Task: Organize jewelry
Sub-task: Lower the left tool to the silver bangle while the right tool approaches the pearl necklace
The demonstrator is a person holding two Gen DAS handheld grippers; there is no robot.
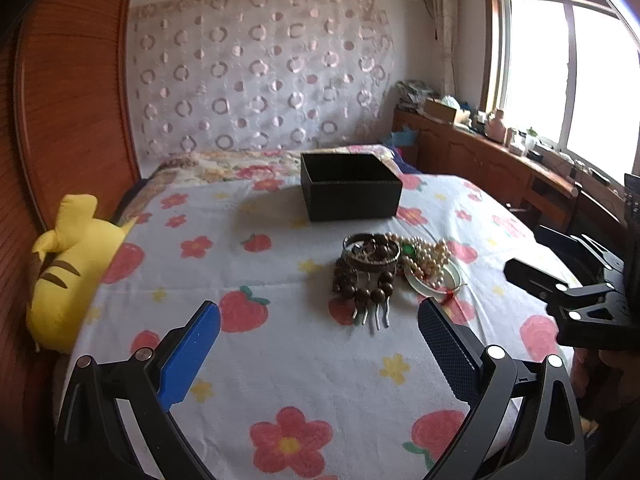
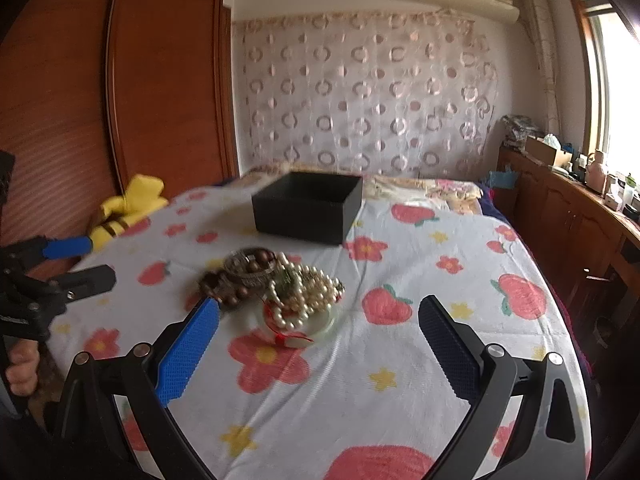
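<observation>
A pile of jewelry lies on the flowered bedsheet: a brown wooden bead bracelet, a metal bangle, a pearl necklace on a pale jade bangle, and a metal hair fork. An open black box stands behind the pile. My left gripper is open and empty, just short of the pile. My right gripper is open and empty; the pearls and beads lie by its left finger. The black box sits further back.
A yellow plush toy lies at the bed's left edge by the wooden wardrobe. A wooden cabinet with clutter runs under the window on the right. The other gripper shows at each view's side, on the right and on the left.
</observation>
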